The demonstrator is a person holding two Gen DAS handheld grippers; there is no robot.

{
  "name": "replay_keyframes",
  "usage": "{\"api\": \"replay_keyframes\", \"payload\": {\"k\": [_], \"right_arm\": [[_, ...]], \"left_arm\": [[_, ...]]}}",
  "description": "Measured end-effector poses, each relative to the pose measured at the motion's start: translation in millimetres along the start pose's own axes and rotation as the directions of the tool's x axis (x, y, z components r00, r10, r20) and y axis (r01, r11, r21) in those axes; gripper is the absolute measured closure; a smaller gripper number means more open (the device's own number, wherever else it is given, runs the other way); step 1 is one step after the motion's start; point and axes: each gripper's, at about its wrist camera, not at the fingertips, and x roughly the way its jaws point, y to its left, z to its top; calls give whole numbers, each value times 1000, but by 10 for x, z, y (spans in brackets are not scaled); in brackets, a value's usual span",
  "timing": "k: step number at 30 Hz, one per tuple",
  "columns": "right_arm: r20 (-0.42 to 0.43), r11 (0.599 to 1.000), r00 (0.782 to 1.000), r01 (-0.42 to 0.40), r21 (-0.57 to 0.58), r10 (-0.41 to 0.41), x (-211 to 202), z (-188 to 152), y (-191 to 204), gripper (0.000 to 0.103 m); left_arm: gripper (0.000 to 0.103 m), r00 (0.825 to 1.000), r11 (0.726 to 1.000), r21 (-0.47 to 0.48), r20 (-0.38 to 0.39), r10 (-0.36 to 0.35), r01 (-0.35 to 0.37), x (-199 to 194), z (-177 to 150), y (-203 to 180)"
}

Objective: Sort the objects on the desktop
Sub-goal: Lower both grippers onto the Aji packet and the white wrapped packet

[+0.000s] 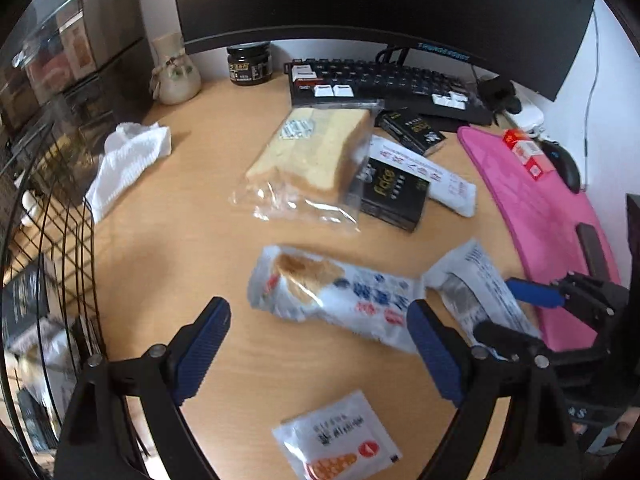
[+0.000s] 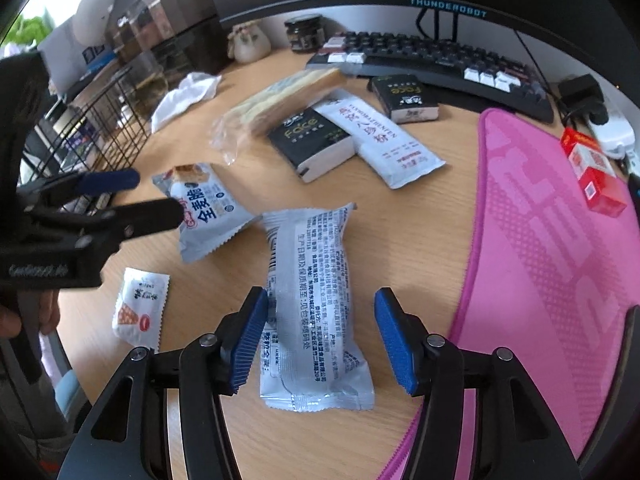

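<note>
Left hand-held gripper (image 1: 316,354) open above bread packet (image 1: 332,300); sachet (image 1: 340,440) nearer.

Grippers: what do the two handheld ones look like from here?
Both match: the left gripper and right gripper have black angular linkage arms with silver pivot pins, and flat blue ribbed pads on the fingers. The left one's black body carries faint, unreadable embossed lettering. No cables or sleeves show.

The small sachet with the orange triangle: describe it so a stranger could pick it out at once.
Start at the pink desk mat and move left across the wooden desk, past the long silver snack packet lying between the right gripper's open jaws. Nearest the desk's front edge lies the small sachet. It is the smallest, flattest packet, white with an orange dotted triangle and a red oval.
</note>
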Motion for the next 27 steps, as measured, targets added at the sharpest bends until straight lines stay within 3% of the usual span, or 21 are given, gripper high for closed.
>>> {"api": "replay_keyframes", "payload": {"k": [6, 10, 14, 23, 27], "right_arm": [[6, 1000, 1000, -7, 3, 7, 0, 34, -26, 47], [72, 1000, 997, 11, 5, -11, -107, 156, -53, 47], [85, 998, 996, 32, -58, -27, -11, 352, 109, 47], [61, 987, 996, 76, -140, -68, 364, 619, 354, 47], [34, 982, 998, 52, -184, -47, 438, 583, 455, 47]], "left_arm": [[13, 1000, 1000, -11, -25, 5, -6, 94, 114, 56], [13, 999, 999, -9, -22, 41, -41, -73, -20, 50], [13, 996, 997, -25, -53, 68, -70, -60, -175, 113], [13, 992, 993, -75, -97, 80, -88, 139, -216, 328], [13, 992, 994, -75, -98, 77, -85, 193, -158, 364]]}}
